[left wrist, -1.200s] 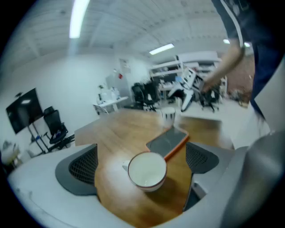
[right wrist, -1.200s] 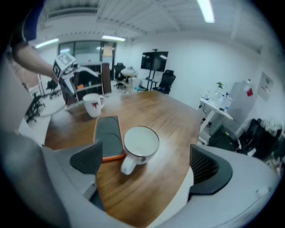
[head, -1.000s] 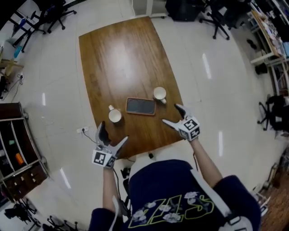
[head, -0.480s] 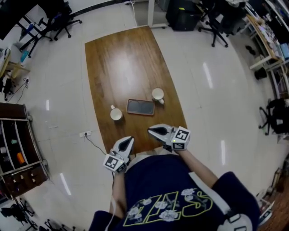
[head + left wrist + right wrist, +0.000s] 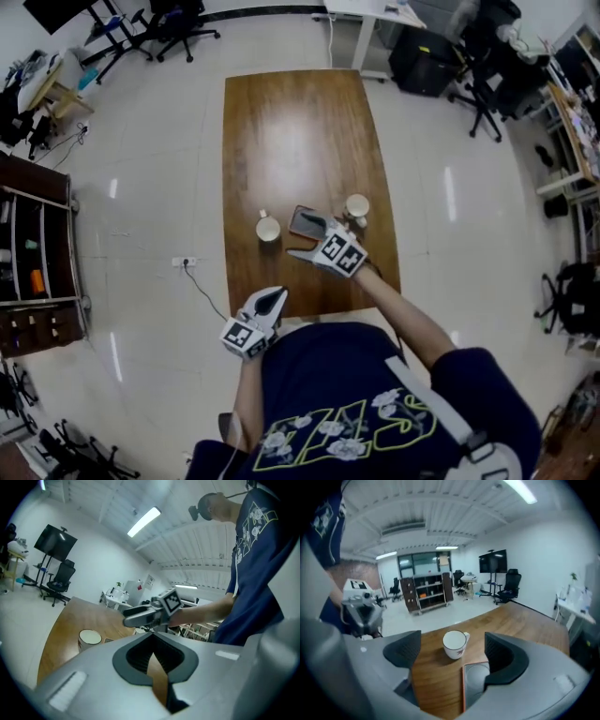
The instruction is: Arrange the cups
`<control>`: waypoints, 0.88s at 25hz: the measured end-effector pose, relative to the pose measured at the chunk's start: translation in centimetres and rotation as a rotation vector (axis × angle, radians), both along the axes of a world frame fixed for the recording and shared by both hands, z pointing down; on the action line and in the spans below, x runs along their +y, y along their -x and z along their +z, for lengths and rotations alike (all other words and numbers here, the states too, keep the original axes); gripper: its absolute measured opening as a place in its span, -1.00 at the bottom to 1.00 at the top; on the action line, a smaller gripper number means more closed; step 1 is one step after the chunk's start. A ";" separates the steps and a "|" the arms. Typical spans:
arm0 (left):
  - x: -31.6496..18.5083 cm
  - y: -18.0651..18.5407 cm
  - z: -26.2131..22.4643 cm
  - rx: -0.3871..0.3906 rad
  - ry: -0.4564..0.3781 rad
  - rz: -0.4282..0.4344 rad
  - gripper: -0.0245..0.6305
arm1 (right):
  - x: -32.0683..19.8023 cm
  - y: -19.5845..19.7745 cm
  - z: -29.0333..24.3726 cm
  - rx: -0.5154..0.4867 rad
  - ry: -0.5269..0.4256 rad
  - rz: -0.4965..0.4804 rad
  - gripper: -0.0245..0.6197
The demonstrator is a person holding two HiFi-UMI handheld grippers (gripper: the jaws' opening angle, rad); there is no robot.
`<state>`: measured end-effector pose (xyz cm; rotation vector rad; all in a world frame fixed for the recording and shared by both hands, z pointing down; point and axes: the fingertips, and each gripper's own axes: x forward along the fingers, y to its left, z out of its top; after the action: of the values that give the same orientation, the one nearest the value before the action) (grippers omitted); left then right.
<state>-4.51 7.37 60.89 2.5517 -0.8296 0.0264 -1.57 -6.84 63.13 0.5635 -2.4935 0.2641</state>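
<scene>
Two grippers, left gripper [image 5: 272,298] fingers clenched, empty, right gripper [image 5: 306,238] fingers opening, nothing between them

A long wooden desk [image 5: 295,131] stands on a glossy white floor [image 5: 141,169]. Left of the desk, well apart, is a dark shelf unit [image 5: 42,253] with small items on its shelves. Near the desk's left edge a white power strip [image 5: 182,263] lies on the floor, its cable [image 5: 208,292] trailing toward the desk's near corner. Beyond the desk's far end stand black office chairs [image 5: 178,17], a white table [image 5: 370,11] and a black cabinet [image 5: 424,64]. Right of the desk, well apart, is another chair [image 5: 574,286]
</scene>
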 end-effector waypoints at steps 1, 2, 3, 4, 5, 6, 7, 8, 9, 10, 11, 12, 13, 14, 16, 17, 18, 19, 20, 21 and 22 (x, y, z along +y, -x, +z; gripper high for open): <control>0.1 0.2 0.0 0.003 0.007 -0.012 -0.91 | -0.9 1.5 1.1 0.081 -0.027 -0.055 0.39; 0.2 0.3 0.0 0.003 0.011 -0.025 -0.85 | -1.6 3.0 2.3 0.163 -0.049 -0.112 0.45; 0.3 0.4 0.0 0.000 0.013 -0.039 -0.64 | -2.1 4.4 3.7 0.240 -0.063 -0.168 0.53; 0.4 0.5 0.0 -0.006 0.014 -0.053 -0.44 | -2.5 5.5 5.2 0.307 -0.065 -0.219 0.57; 0.5 0.6 0.1 -0.013 0.014 -0.068 -0.26 | -2.8 6.4 6.9 0.360 -0.058 -0.258 0.56; 0.6 0.7 0.1 -0.022 0.015 -0.083 -0.19 | -2.9 7.0 8.4 0.404 -0.046 -0.287 0.56; 0.8 0.8 0.2 -0.033 0.016 -0.098 -0.19 | -2.9 7.4 9.8 0.444 -0.039 -0.310 0.55; 1.0 0.9 0.4 -0.043 0.020 -0.112 -0.19 | -2.7 7.6 11.0 0.483 -0.042 -0.339 0.55; 1.1 1.0 0.5 -0.052 0.023 -0.124 -0.19 | -2.4 7.6 12.0 0.527 -0.061 -0.381 0.55; 1.2 1.2 0.6 -0.056 0.025 -0.136 -0.19 | -2.2 7.5 12.8 0.579 -0.097 -0.437 0.54; 1.2 1.4 0.5 -0.055 0.025 -0.150 -0.19 | -2.2 7.2 13.4 0.641 -0.146 -0.499 0.53; 1.1 1.7 0.4 -0.049 0.026 -0.166 -0.19 | -2.4 6.9 13.9 0.704 -0.204 -0.559 0.51; 1.1 2.2 0.3 -0.039 0.029 -0.184 -0.19 | -2.7 6.6 14.4 0.761 -0.263 -0.613 0.51; 1.0 2.8 0.4 -0.024 0.036 -0.206 -0.19 | -3.0 6.4 14.7 0.806 -0.318 -0.663 0.49; 1.1 4.1 0.7 0.006 0.053 -0.248 -0.20 | -3.4 6.4 15.1 0.870 -0.391 -0.755 0.36; 1.1 4.7 1.0 0.016 0.059 -0.264 -0.20 | -3.4 6.5 15.4 0.892 -0.403 -0.794 0.36; 1.2 5.1 1.2 0.024 0.063 -0.277 -0.20 | -3.4 6.6 15.6 0.909 -0.401 -0.822 0.36; 1.3 5.4 1.3 0.028 0.067 -0.285 -0.20 | -3.5 6.8 15.7 0.916 -0.390 -0.838 0.36; 1.5 5.5 1.4 0.030 0.070 -0.291 -0.20 | -3.5 6.9 15.8 0.915 -0.370 -0.843 0.36; 1.6 5.5 1.5 0.031 0.072 -0.294 -0.20 | -3.6 7.0 15.7 0.910 -0.344 -0.836 0.36; 1.6 5.5 1.5 0.032 0.074 -0.296 -0.20 | -3.7 6.8 15.6 0.903 -0.316 -0.820 0.37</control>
<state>-9.97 9.01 62.39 2.3313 -1.1622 -0.0743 -8.40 -10.56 78.74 -0.2381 -1.6700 -0.5840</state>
